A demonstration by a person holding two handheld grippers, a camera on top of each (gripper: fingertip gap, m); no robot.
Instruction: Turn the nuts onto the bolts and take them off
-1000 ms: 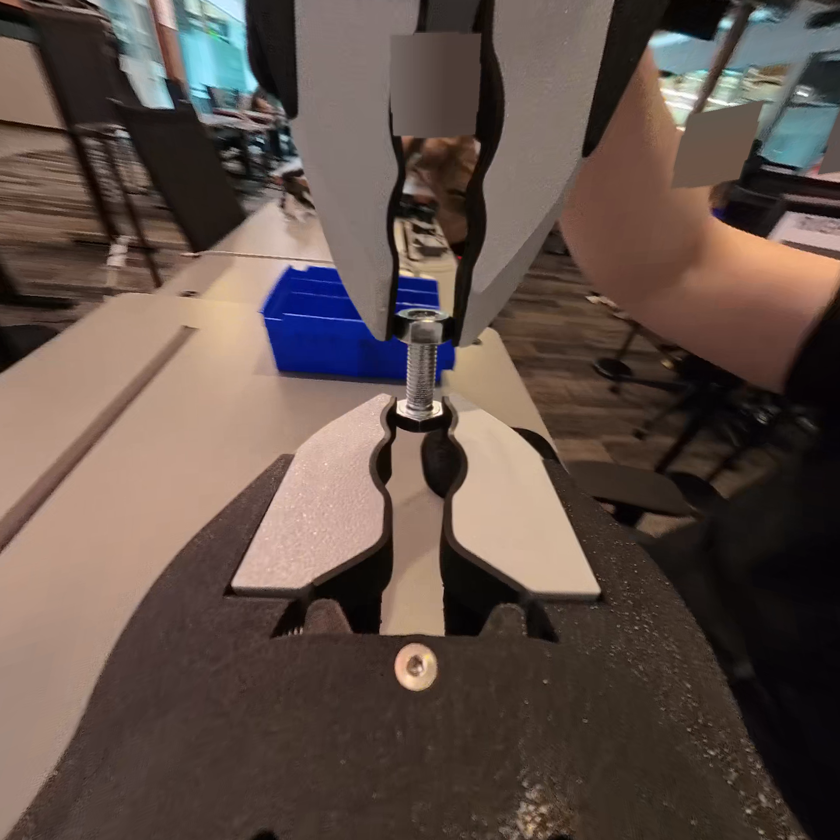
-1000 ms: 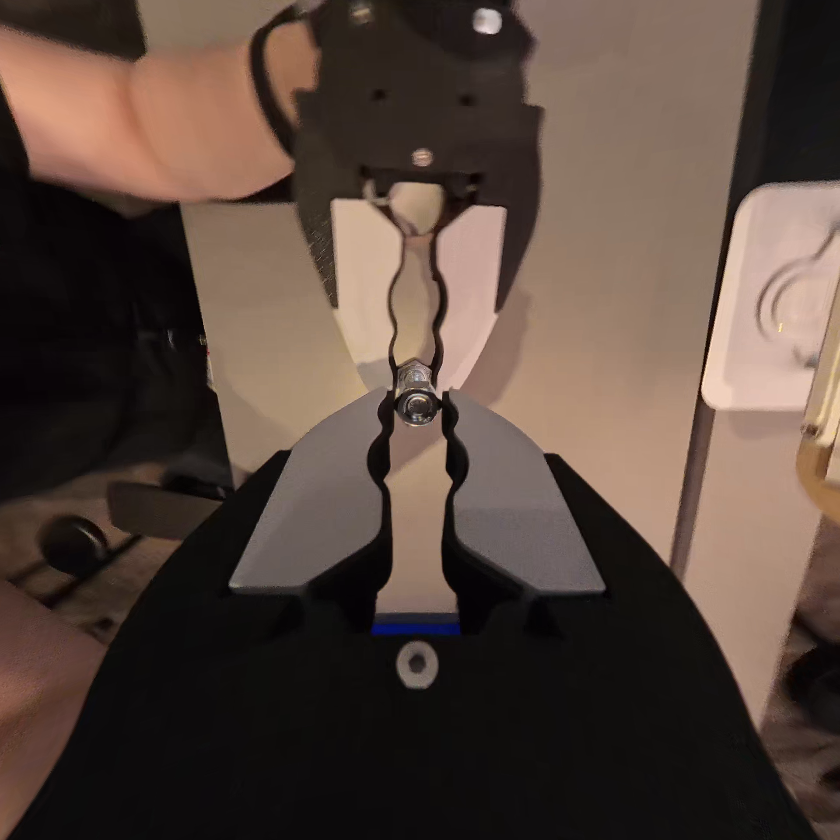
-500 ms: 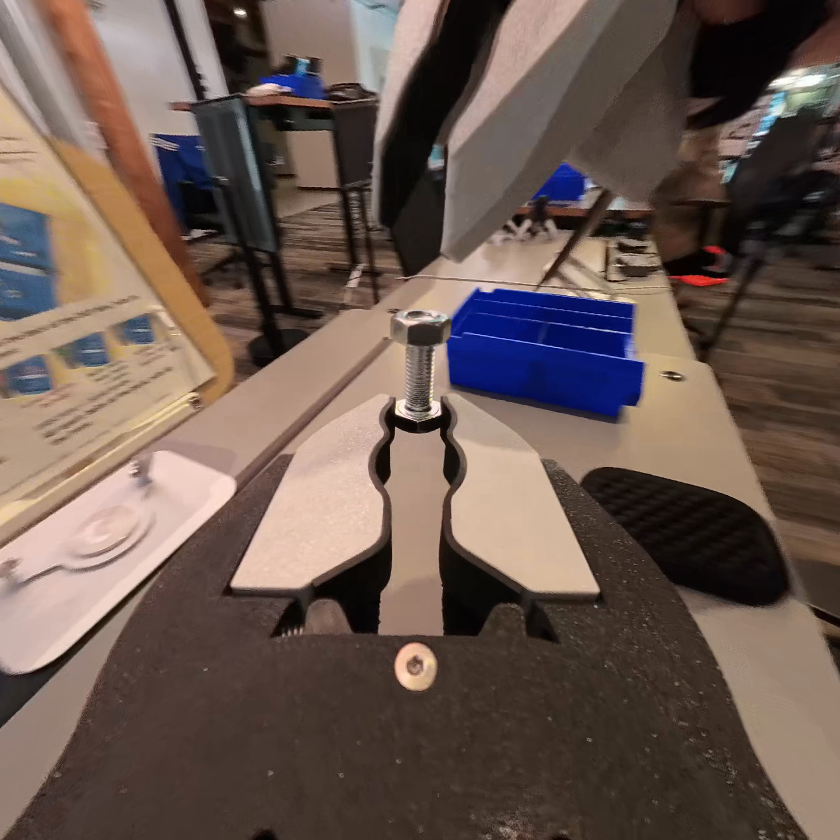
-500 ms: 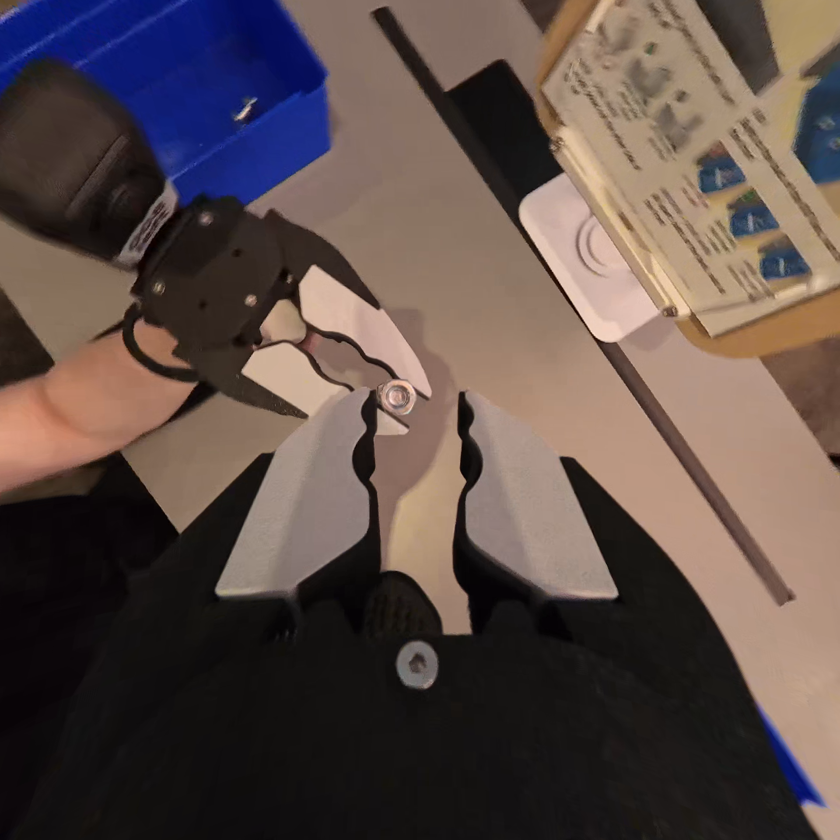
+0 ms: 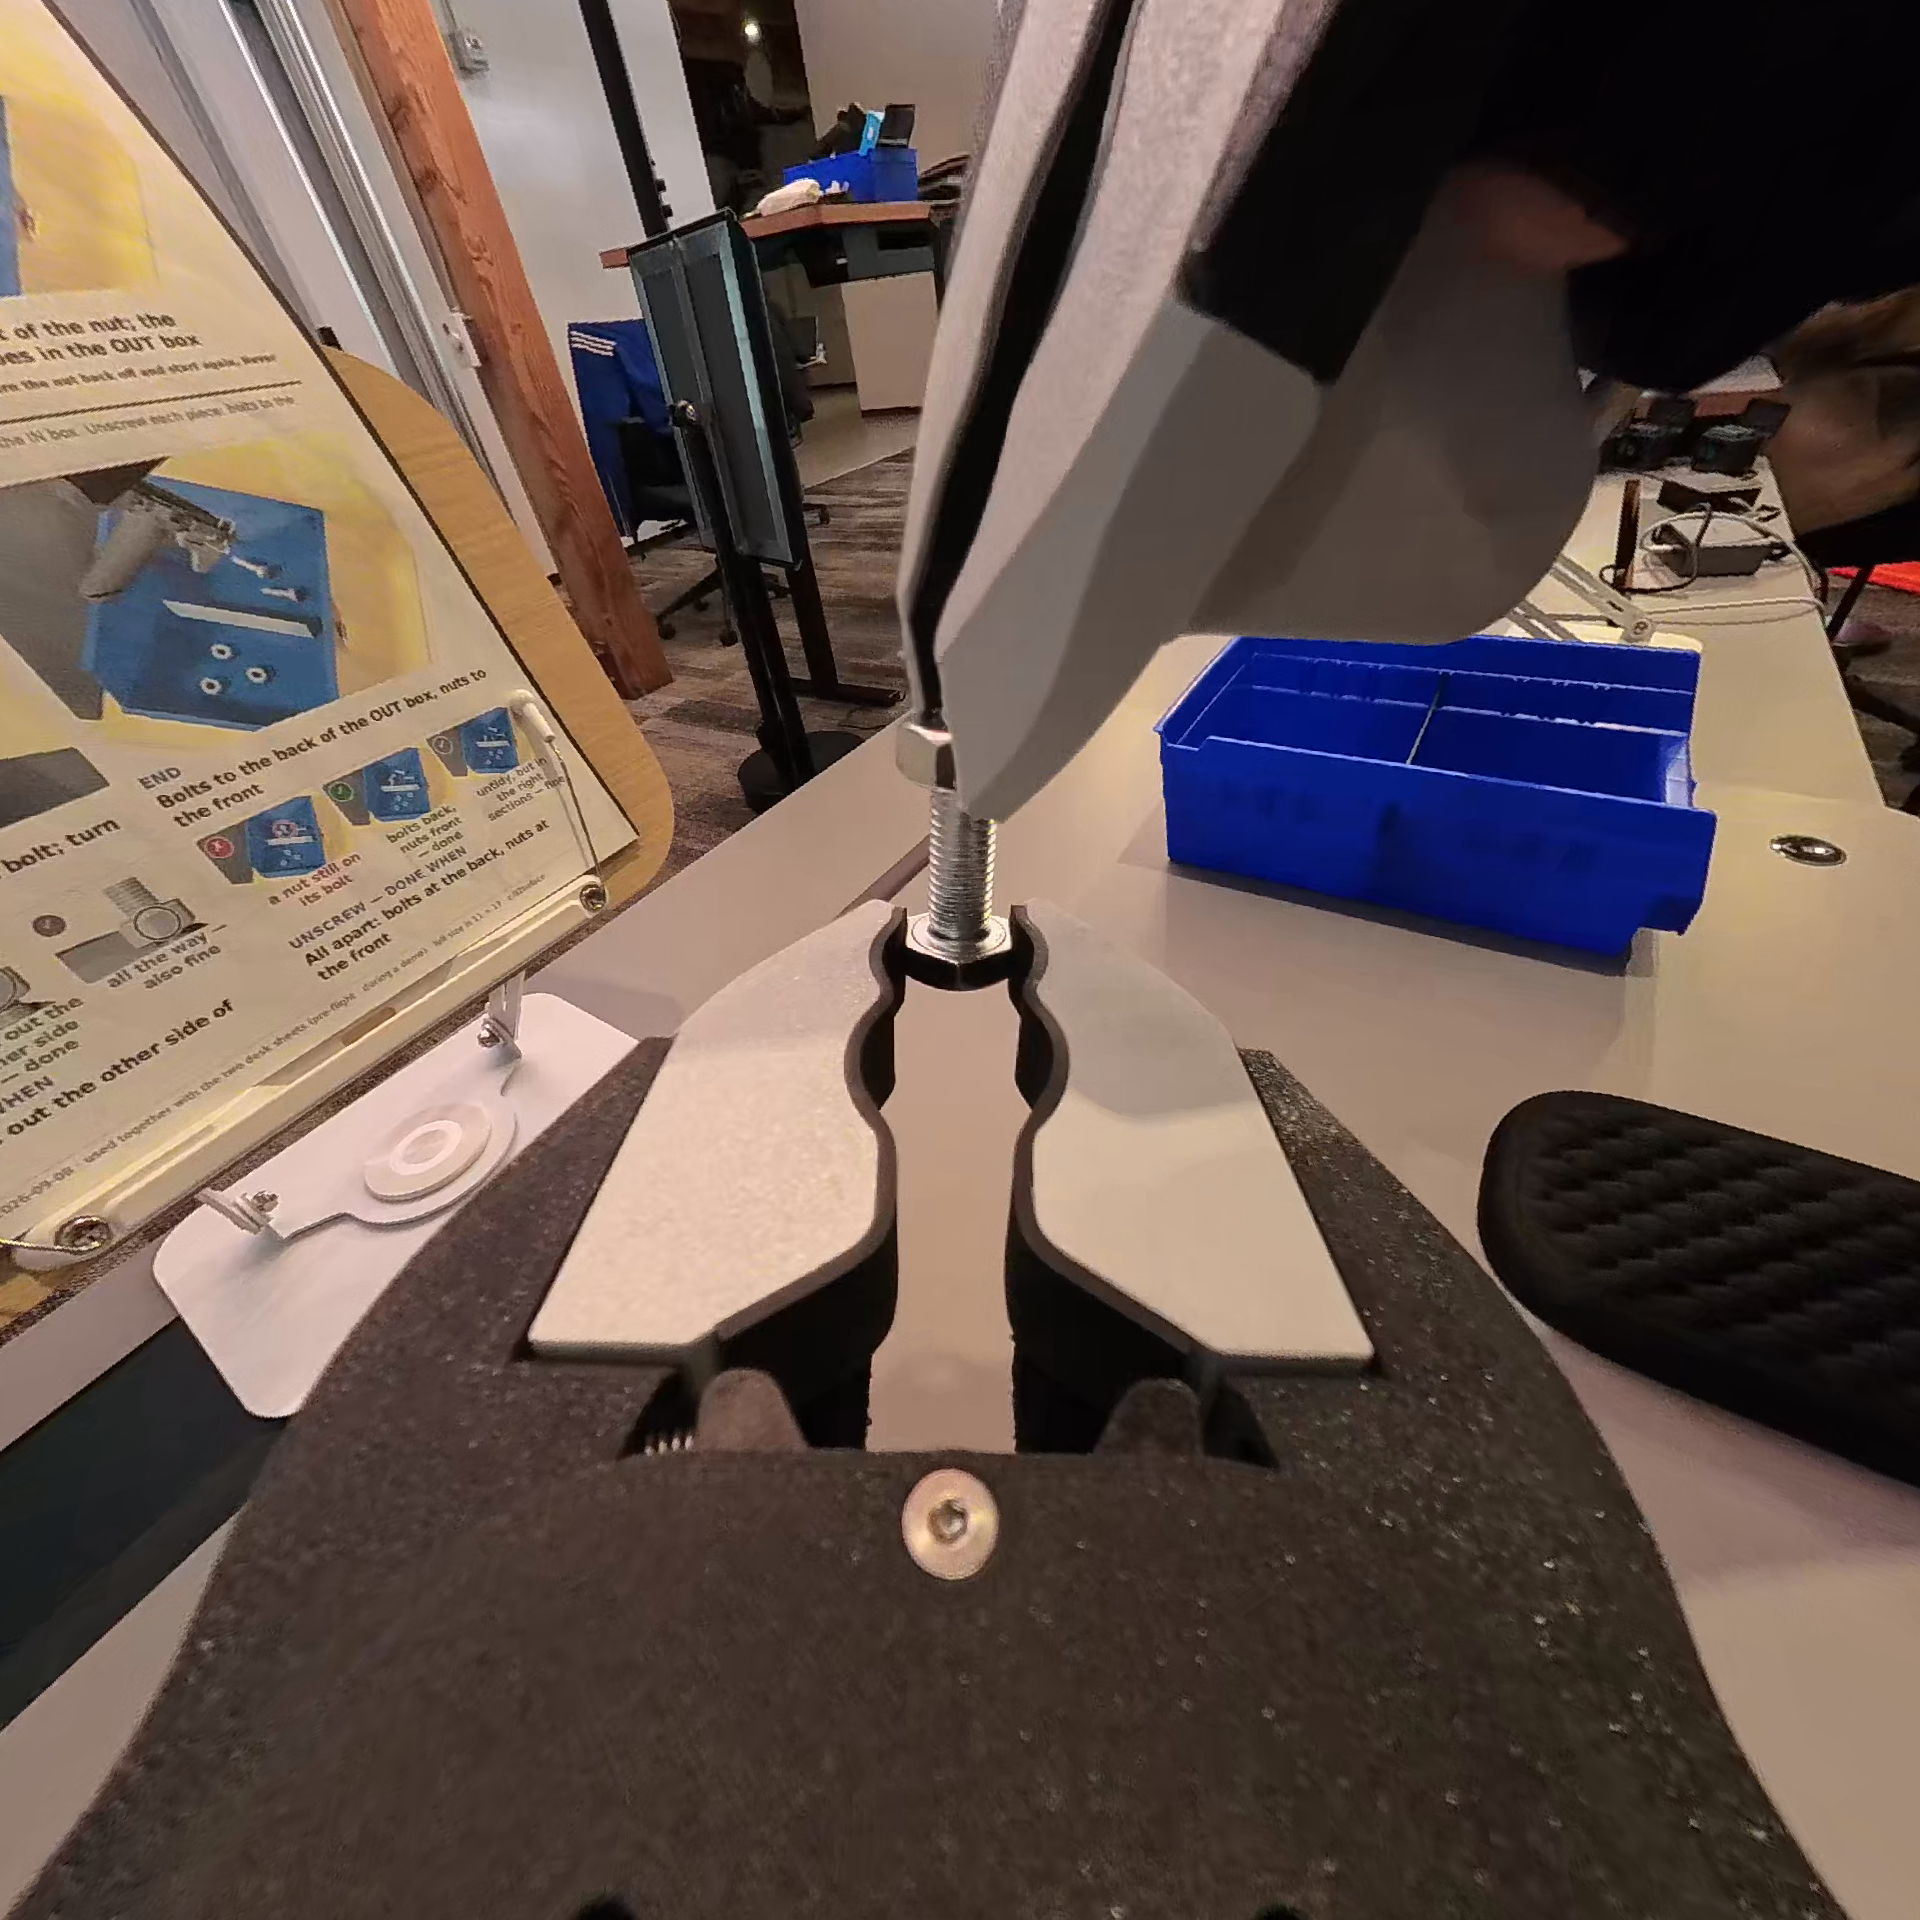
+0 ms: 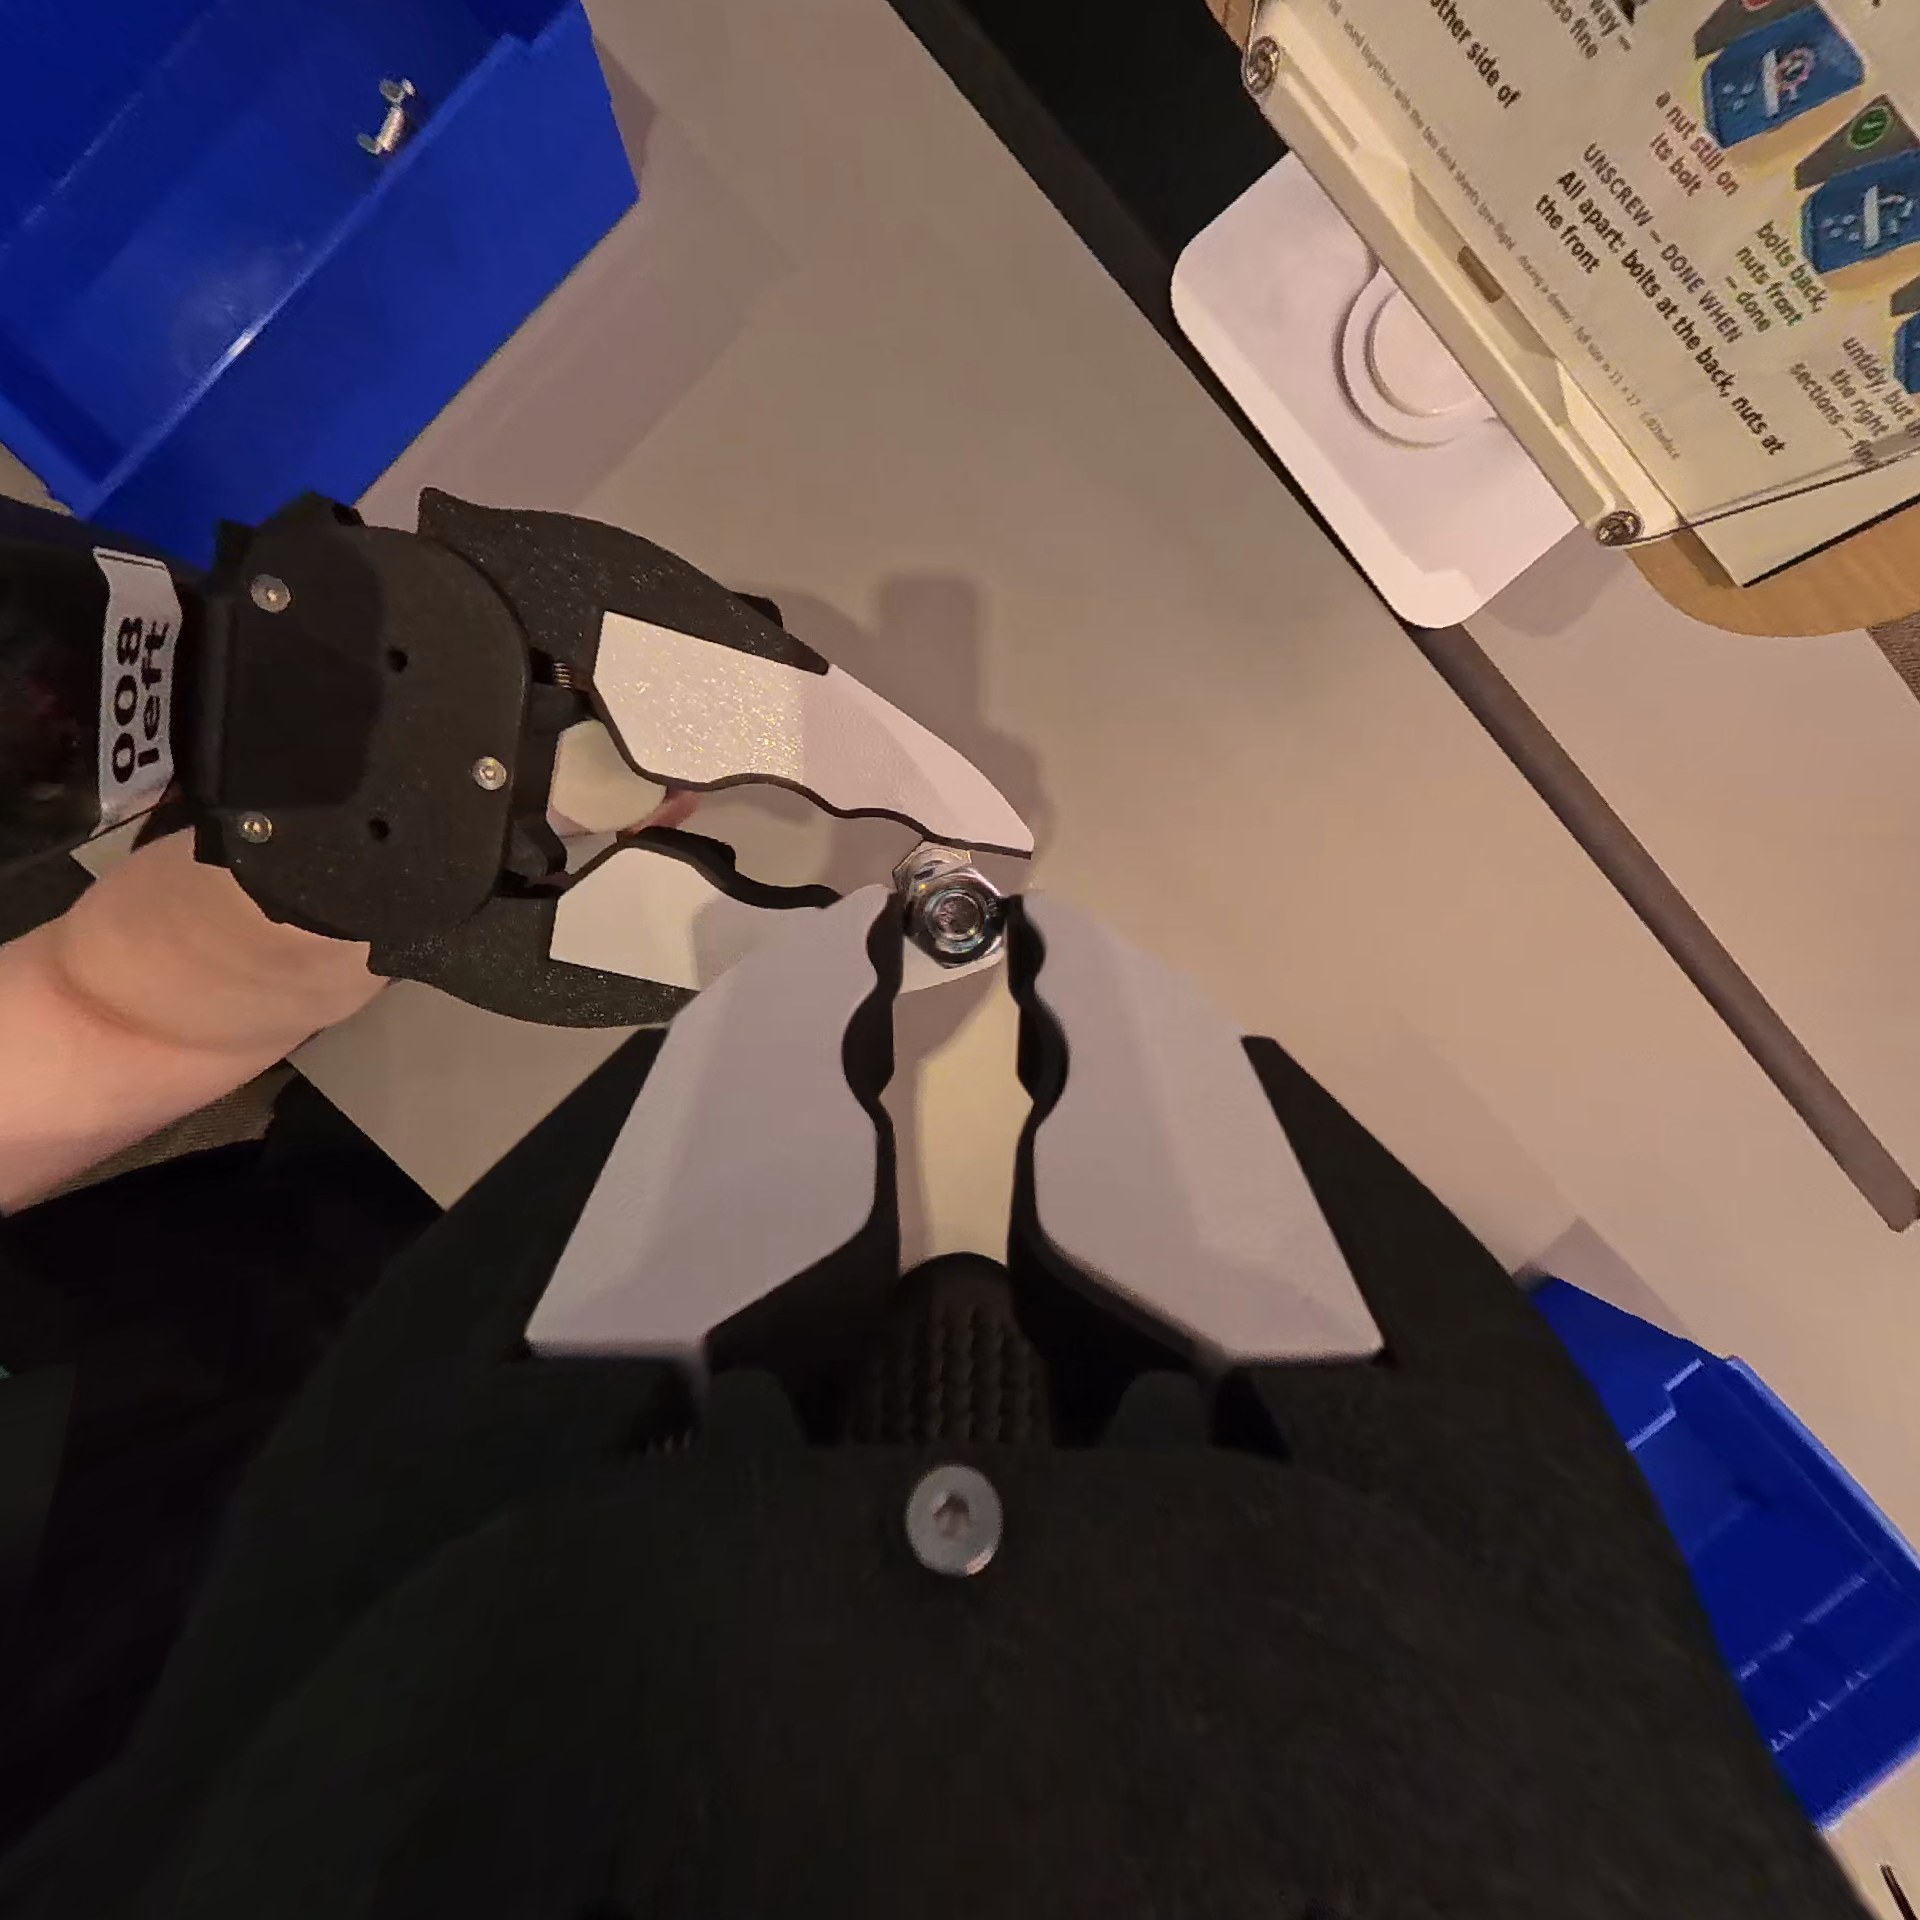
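A steel bolt (image 5: 961, 873) stands upright above the grey table (image 5: 1351, 1039). My left gripper (image 5: 956, 925) is shut on its lower hex end. It also shows in the right wrist view (image 6: 966, 857), coming in from the left in a person's hand. A hex nut (image 5: 923, 753) sits at the bolt's top end. My right gripper (image 5: 935, 727) comes down from above with its fingertips closed on that nut. In the right wrist view the nut (image 6: 951, 914) sits end-on between the tips of my right gripper (image 6: 951, 920). I cannot tell for sure which hex is the nut.
A blue divided bin (image 5: 1434, 790) stands behind on the right. Another blue bin (image 6: 260, 260) holds a loose bolt (image 6: 384, 114). An instruction board (image 5: 260, 675) on a white base (image 5: 343, 1247) stands on the left. A black textured pad (image 5: 1714, 1268) lies at the right. My left and right fingertips are right by each other.
The right gripper let go of the nut, opened and swung round, and is now shut on it again from a new angle. The left gripper kept its hold and turned toward the board.
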